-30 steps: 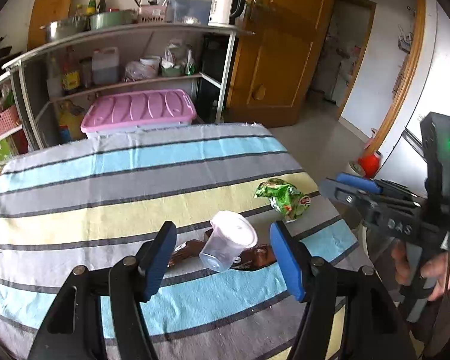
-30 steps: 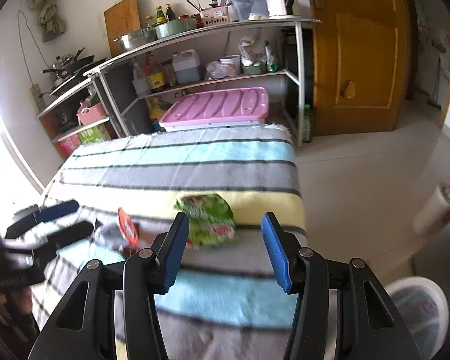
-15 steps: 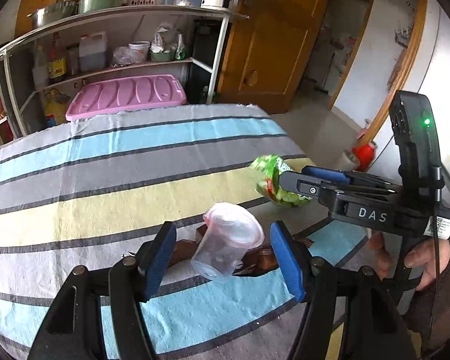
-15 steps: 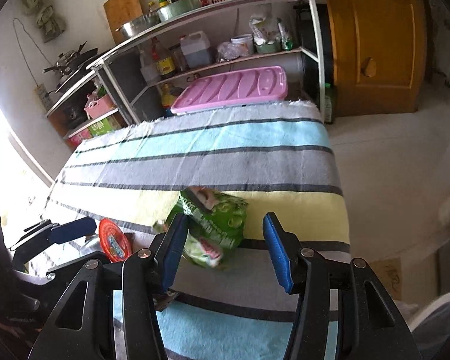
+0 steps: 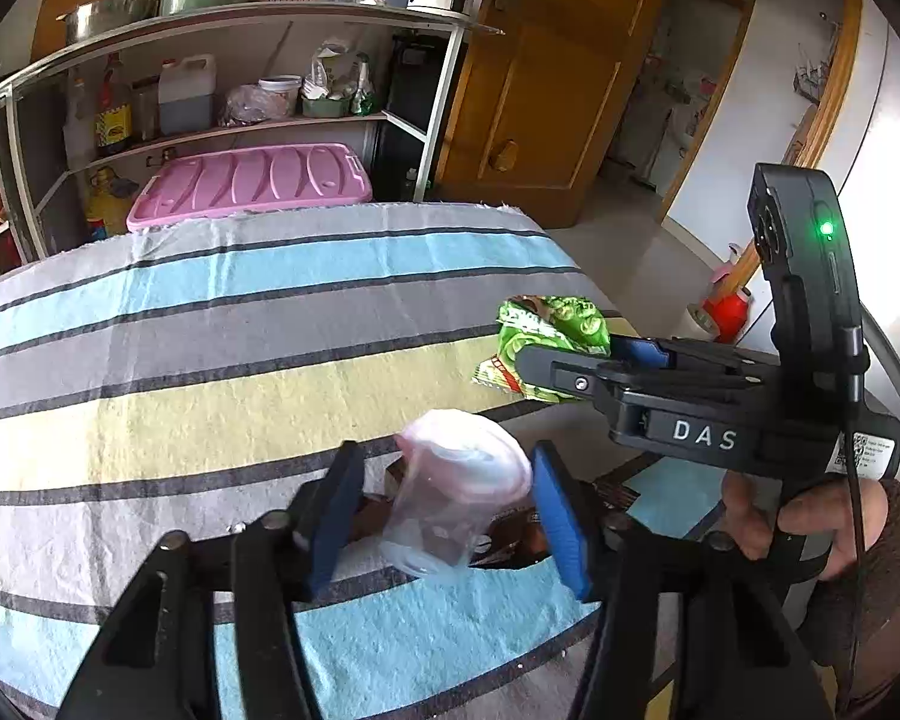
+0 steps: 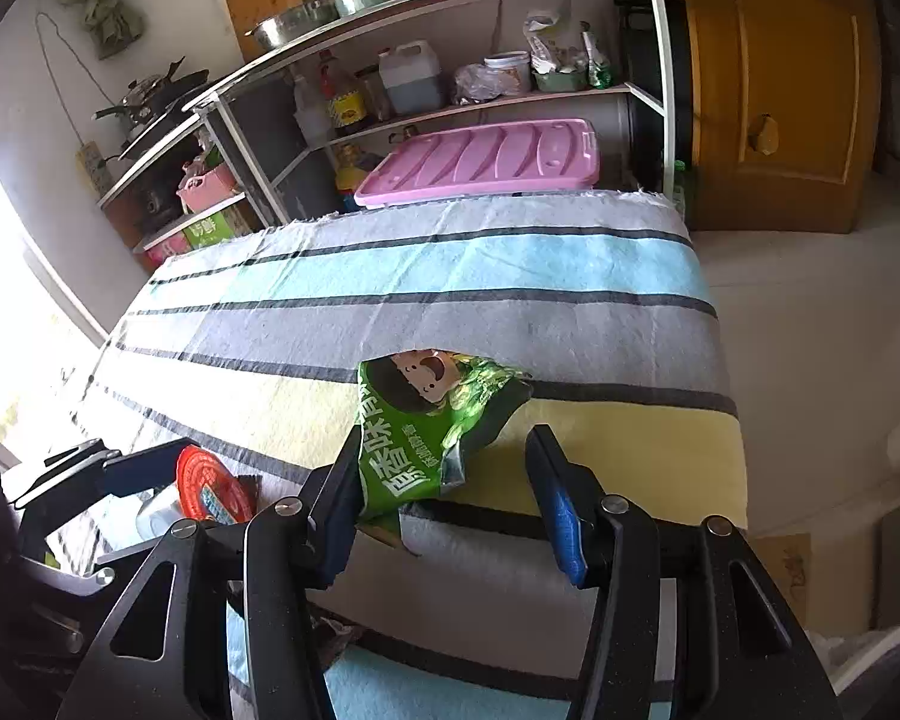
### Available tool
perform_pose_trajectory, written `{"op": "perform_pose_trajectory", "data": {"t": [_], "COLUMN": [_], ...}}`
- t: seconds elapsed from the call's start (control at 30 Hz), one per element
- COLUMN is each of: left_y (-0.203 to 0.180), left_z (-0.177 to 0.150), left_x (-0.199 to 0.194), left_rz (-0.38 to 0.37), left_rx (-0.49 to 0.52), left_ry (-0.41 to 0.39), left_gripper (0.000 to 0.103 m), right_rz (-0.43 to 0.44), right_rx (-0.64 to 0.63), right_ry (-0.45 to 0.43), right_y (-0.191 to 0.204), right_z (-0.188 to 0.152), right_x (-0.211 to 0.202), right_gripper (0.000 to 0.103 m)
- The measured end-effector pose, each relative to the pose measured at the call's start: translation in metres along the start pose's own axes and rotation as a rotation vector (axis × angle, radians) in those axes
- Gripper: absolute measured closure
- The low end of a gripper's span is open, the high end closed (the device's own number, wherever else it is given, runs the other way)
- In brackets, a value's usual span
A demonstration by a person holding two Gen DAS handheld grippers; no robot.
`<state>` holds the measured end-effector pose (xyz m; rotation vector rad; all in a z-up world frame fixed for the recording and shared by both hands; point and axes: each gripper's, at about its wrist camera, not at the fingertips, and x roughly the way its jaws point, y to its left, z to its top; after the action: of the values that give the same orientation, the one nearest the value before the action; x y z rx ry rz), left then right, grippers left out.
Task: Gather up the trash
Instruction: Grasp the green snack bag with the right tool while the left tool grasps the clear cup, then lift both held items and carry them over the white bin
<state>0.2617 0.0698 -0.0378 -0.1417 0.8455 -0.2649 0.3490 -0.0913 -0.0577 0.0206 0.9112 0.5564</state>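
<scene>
Left wrist view: clear plastic cup with a whitish lid [image 5: 459,495] lies tipped on its side on the striped-cloth bench [image 5: 210,312], between the blue-padded fingers [image 5: 333,507] of the left gripper [image 5: 450,507]. Its long axis runs roughly along the pointing line, lidded end away from the camera. Jaws are closing; the right pad looks at or just off the cup wall, a gap shows on the left, so no grip yet. A brown wrapper [image 5: 513,531] lies under and behind the cup. Right wrist view: crumpled green foil snack bag [image 6: 435,420] sits between the fingers [image 6: 561,513] of the right gripper [image 6: 444,507], hard against the left pad and well apart from the right one; jaws are wide, nothing clamped. The bag's long axis slants from lower left to upper right. Judgement: each hand is nearest its own item, so each needs only to close. Writing: "DAS" in white on the right gripper's body; large white Chinese characters on the bag, not read with confidence; cartoon face near its top. Cup's red-printed lid text too small to read.
</scene>
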Motion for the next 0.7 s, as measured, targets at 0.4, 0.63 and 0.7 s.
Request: {"op": "perform_pose_trajectory", "data": {"t": [0.4, 0.63, 0.7], "left_y": [-0.001, -0.001, -0.001], "left_z": [-0.002, -0.004, -0.005], "left_x": [0.001, -0.009, -0.013], "left_rz": [0.004, 0.010, 0.012], "left_rx": [-0.001, -0.005, -0.005], "left_ry": [0.002, -0.020, -0.027], "left_gripper": [0.056, 0.056, 0.056], "right_rz": [0.019, 0.020, 0.023], "right_rx": [-0.009, -0.014, -0.003], "right_ry": [-0.020, -0.044, -0.052], "right_y": [0.003, 0.005, 0.004], "right_z": [-0.002, -0.007, -0.009], "right_x": [-0.004, -0.015, -0.020], "right_gripper": [0.089, 0.090, 0.090]}}
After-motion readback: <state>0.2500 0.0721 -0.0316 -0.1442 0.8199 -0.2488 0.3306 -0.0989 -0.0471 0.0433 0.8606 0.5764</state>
